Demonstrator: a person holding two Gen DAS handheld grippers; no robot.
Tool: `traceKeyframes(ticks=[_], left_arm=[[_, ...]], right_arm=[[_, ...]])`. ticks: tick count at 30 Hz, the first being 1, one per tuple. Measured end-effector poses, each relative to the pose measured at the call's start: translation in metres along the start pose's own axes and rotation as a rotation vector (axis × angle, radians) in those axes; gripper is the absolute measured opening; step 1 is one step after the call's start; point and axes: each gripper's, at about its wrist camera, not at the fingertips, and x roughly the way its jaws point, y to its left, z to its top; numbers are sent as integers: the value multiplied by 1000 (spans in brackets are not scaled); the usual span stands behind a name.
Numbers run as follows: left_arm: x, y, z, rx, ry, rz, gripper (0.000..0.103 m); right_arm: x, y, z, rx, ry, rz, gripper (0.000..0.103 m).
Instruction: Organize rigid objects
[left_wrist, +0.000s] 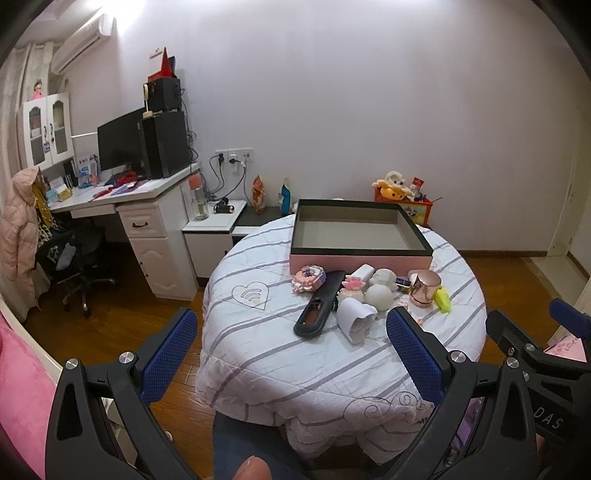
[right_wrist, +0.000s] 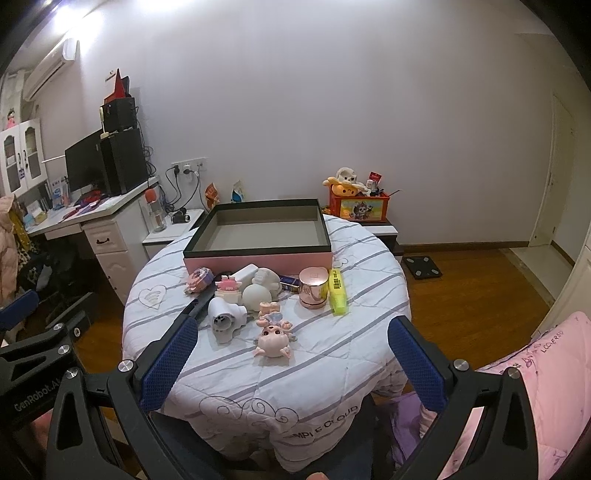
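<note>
Right wrist view shows my right gripper (right_wrist: 291, 354) with its jaws spread wide and holding nothing, hovering short of the round table under a white quilted cloth with grey stripes (right_wrist: 332, 354). My left gripper (left_wrist: 291, 345) is likewise apart and empty.

Everything I must sort lies just in front of the shallow pink cardboard box with a black rim (right_wrist: 258, 236), which sits empty at the table's far side. Nearest me from that box is the pink plastic pig-like figurine (right_wrist: 274, 338); it looks light and hard, with thin limbs that could snap, so I would pinch across its round body. The shiny rose-gold cylindrical jar (right_wrist: 313, 291), right of the pile, looks slick and heavier; I would grip its straight sides low down. The yellow highlighter pen (right_wrist: 338, 291) lies touching or just beside it, best taken across its middle.
</note>
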Motion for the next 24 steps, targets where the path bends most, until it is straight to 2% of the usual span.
traceKeyframes(ticks=[24], left_arm=[[5, 5, 1, -10, 9, 3, 103]], right_arm=[[-3, 3, 1, -13, -11, -26, 103]])
